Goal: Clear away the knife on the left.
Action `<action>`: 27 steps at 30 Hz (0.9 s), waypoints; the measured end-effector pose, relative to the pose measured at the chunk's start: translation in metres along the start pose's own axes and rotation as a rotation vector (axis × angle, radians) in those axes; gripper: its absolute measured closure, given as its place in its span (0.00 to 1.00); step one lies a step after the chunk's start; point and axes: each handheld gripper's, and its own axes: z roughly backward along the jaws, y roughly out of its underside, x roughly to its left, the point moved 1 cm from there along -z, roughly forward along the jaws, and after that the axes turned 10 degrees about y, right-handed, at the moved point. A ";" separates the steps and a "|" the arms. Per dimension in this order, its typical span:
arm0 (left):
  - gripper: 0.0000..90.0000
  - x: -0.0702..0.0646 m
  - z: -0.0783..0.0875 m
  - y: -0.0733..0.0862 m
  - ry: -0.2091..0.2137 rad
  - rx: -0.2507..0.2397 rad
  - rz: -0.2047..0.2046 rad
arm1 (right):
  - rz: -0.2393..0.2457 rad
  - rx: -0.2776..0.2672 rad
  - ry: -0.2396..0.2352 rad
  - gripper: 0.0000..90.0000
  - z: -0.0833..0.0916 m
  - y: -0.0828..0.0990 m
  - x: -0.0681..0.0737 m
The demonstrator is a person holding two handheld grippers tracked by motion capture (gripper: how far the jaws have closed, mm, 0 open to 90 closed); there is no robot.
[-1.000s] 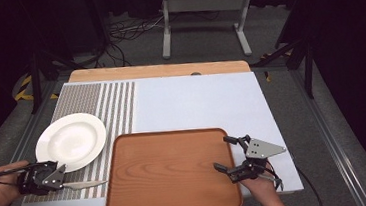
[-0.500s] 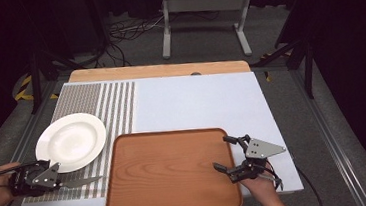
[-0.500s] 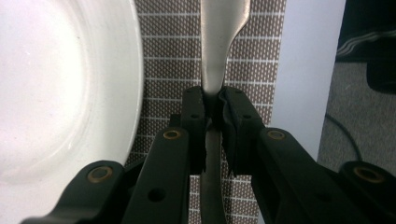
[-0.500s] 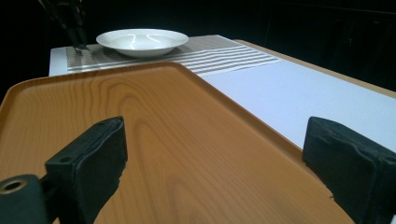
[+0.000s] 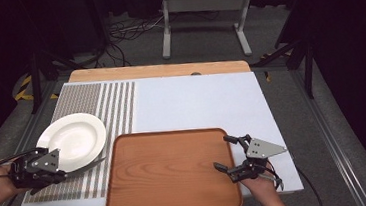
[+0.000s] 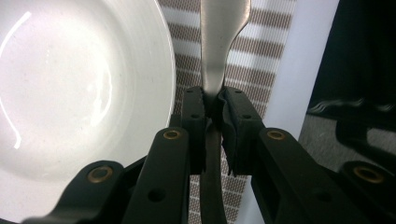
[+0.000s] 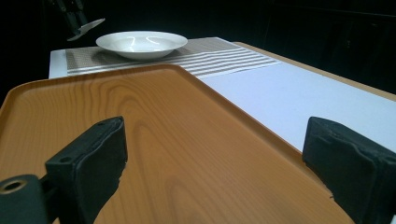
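Gripping a silver utensil (image 6: 215, 56) by its handle, the left gripper (image 5: 59, 170) sits at the near left corner of the table, jaws clamped tight on the metal. Can't really tell if it's a knife or a spoon, but its thin end pokes out toward the wooden tray (image 5: 172, 171) over the striped placemat (image 5: 113, 106), just beside the white plate (image 5: 74, 140). On the near right, the right gripper (image 5: 226, 154) hangs at the tray's right edge with its jaws spread wide, nothing between them. The tray itself looks bare. Farther back it's just the white table surface (image 5: 196, 102), then a wooden strip (image 5: 158, 71) along the far edge.
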 end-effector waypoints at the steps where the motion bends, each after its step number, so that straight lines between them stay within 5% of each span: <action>1: 0.89 0.000 0.002 -0.002 0.005 -0.011 0.011 | -0.001 -0.001 0.000 0.08 0.000 0.000 0.000; 17: 0.89 0.001 0.019 -0.044 0.087 -0.141 0.218 | -0.004 -0.007 0.009 0.08 0.003 -0.002 -0.002; 27: 0.89 -0.003 0.016 -0.063 0.140 -0.187 0.281 | -0.010 -0.008 0.016 0.08 0.004 -0.001 -0.003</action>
